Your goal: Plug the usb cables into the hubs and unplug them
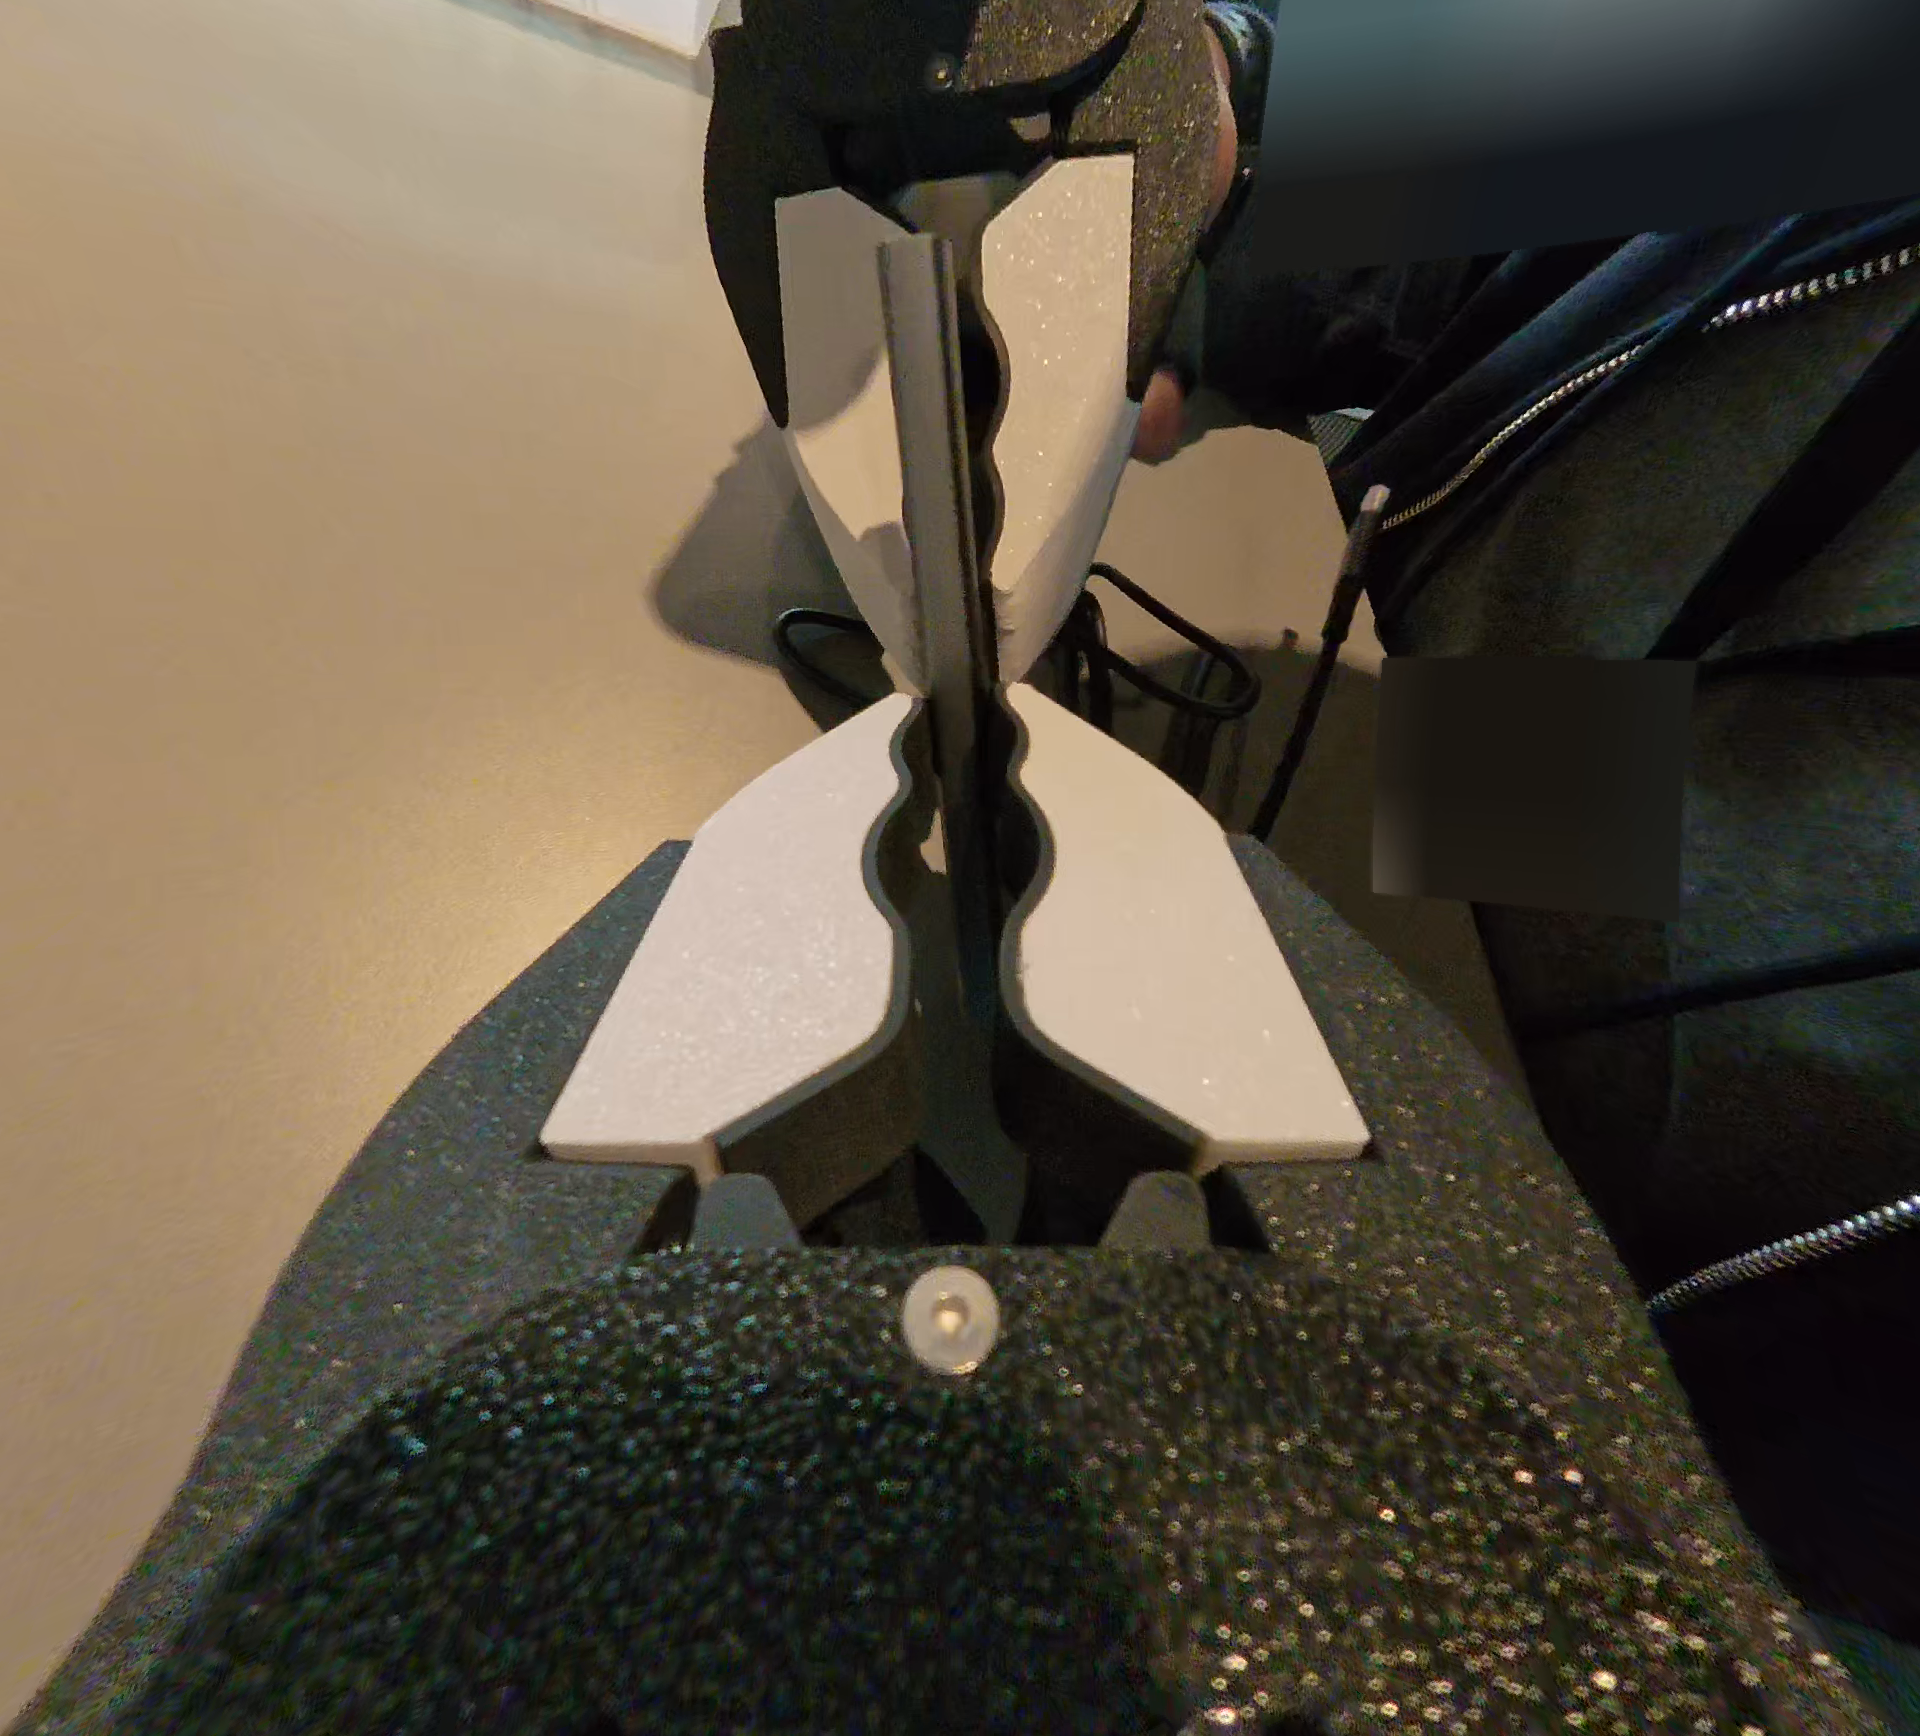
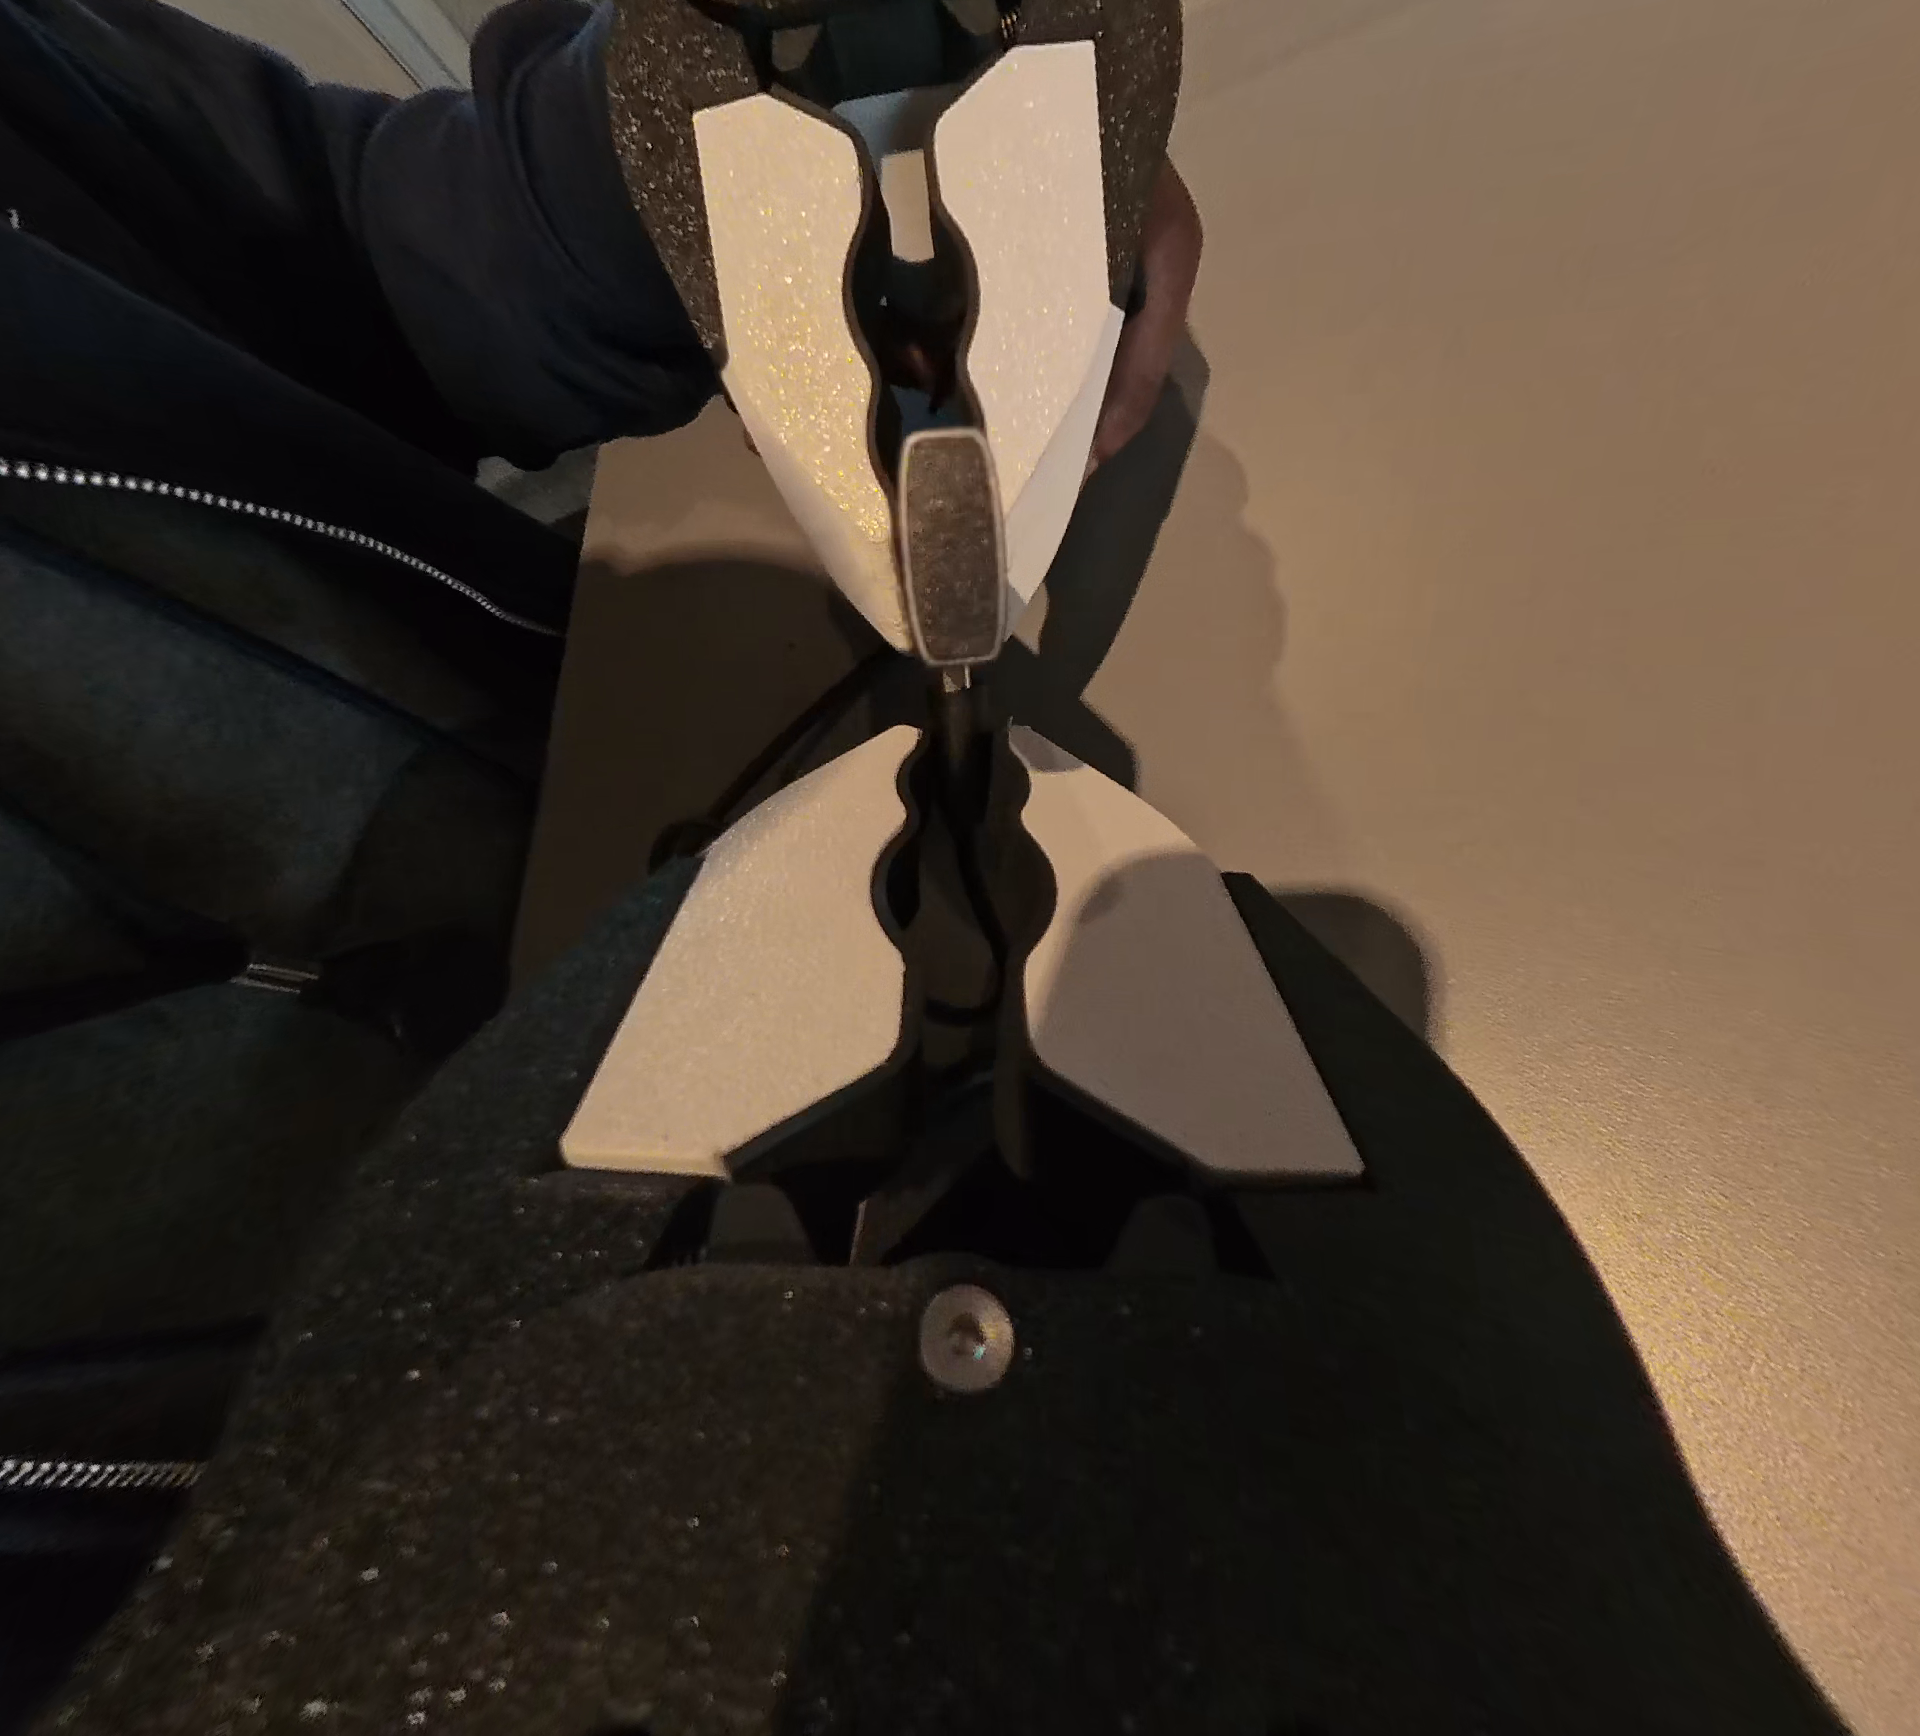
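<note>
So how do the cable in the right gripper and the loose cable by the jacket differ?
The held cable is clamped in the right gripper; the loose cable is ungripped. The held cable's plug meets the hub; the loose cable's silver plug stands free. Both are black.

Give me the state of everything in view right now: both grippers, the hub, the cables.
left gripper: shut on the hub.
hub: clamped, one end facing the right gripper.
right gripper: shut on the usb cable.
usb cable: plug at the hub's end, metal tip showing; cannot tell whether it is seated.
spare cable: unplugged, silver plug end free.
</note>
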The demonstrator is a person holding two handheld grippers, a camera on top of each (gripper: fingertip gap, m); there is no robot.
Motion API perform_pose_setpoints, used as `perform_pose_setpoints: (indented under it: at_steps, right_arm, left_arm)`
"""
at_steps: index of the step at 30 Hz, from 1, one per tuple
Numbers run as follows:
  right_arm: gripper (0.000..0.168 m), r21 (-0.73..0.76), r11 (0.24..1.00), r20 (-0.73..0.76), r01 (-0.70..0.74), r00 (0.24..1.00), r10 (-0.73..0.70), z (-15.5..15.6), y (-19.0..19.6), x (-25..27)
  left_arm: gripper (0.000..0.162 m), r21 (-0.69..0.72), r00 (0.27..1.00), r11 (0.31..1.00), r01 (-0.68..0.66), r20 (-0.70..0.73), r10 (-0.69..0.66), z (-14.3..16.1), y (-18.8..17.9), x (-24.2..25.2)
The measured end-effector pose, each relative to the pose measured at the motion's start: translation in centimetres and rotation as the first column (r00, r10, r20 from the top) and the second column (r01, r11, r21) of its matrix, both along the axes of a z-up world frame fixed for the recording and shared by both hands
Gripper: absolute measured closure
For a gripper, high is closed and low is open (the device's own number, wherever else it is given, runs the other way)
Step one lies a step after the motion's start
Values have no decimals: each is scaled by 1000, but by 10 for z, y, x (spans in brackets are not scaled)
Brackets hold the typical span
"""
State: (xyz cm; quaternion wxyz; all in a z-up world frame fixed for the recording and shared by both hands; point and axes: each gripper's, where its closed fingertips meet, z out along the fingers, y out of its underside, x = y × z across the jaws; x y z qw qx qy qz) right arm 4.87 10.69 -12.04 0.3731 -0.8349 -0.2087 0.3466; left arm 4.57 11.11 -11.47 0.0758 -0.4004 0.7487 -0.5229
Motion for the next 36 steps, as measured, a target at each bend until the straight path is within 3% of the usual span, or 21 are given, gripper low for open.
perform_pose_setpoints:
  at_steps: [11,20,28,36]
  right_arm:
    - [160,14,998,-23,60,998,-59,3,7,4]
    - [158,47,995,-144,89,986,-82,26,8,3]
    - [158,50,988,-252,148,959,-131,41,11,10]
    - [158,76,978,-243,194,955,-170,47,12,17]
  left_arm:
    - [151,-36,998,998,-51,26,52,2,4,5]
    - [152,-287,999,958,-22,36,33,26,6,5]
    - [152,-406,995,912,-62,50,90,39,8,13]
    - [152,-483,983,867,-121,60,171,48,9,21]
